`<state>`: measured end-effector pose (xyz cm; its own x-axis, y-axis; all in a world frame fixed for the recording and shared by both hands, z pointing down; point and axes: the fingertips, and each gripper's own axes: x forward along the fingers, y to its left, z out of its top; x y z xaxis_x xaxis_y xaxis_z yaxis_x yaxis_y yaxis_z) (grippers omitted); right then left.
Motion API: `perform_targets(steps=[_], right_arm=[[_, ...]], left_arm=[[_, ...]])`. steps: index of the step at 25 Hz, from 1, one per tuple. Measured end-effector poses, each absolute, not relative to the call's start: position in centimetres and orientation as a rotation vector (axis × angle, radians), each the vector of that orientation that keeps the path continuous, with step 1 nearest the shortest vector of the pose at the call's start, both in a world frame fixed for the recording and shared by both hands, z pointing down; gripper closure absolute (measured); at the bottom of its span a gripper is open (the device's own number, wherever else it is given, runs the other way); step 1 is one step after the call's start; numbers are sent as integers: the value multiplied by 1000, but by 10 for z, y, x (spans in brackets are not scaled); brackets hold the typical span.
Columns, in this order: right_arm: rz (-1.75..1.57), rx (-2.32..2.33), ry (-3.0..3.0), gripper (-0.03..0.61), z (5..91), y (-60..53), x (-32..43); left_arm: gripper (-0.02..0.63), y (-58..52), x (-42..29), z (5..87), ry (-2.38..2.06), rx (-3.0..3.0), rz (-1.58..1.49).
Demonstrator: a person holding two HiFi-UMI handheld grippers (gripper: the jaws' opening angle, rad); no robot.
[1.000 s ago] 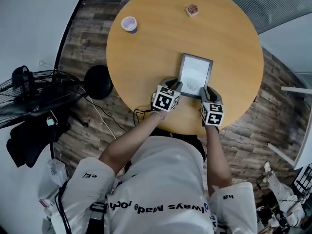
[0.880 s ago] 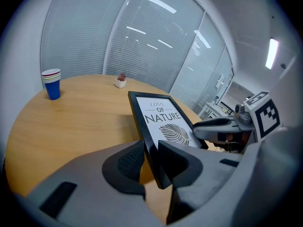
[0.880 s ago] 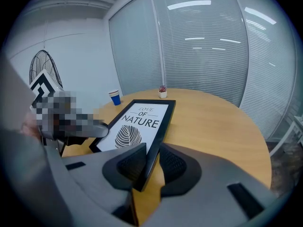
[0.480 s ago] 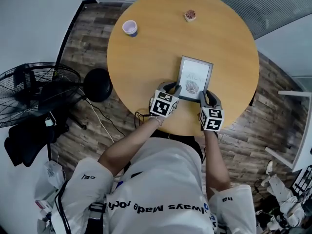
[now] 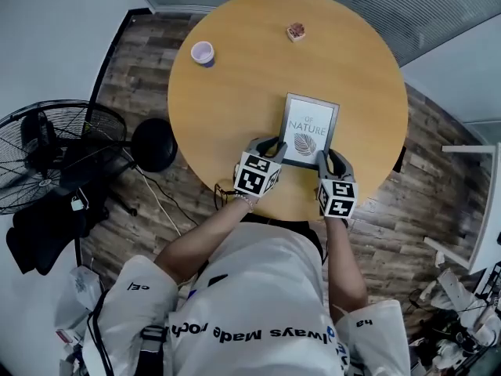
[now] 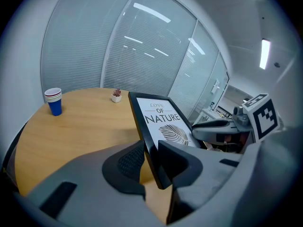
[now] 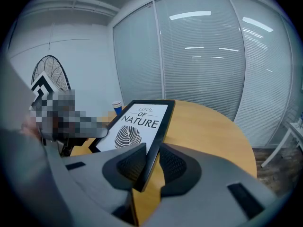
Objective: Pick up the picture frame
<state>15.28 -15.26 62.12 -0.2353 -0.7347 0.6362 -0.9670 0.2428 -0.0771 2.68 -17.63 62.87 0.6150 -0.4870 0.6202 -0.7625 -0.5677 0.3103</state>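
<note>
- The black-rimmed picture frame with a white print of a leaf (image 5: 308, 131) sits over the near part of the round wooden desk (image 5: 250, 69), held at its two near corners.
- The left gripper (image 5: 270, 145) has its jaws closed on the frame's near left corner. In the left gripper view the frame (image 6: 161, 122) is pinched edge-on between the ribbed pads of that gripper (image 6: 152, 162).
- The right gripper (image 5: 327, 160) grips the near right corner the same way. In the right gripper view its jaws clamp the black rim, with the frame (image 7: 139, 124) rising away from the gripper (image 7: 150, 162).
- Change: a second ago the glass faces the head camera pale and unreadable. Now the lettering and the leaf read clearly, so the frame has tipped up toward the person.
- Both gripper views show wood beneath the gripped corners, so the near edge looks clear of the desk. Whether the far edge has left the desk cannot be told.
- Judgement: the grasp is made and the lift is under way. A level rise of both grippers would finish it.
- The blue paper cup (image 5: 203, 52) and the small potted plant (image 5: 295, 31) stand well apart, at the far side.
</note>
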Motion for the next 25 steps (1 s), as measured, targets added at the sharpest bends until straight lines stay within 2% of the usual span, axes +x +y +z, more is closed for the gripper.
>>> perform_targets(steps=[25], right_arm=[[538,1636,-2123,476,535,-146,151]], left_arm=[[511,-170,24,537,-1048,2373,529]])
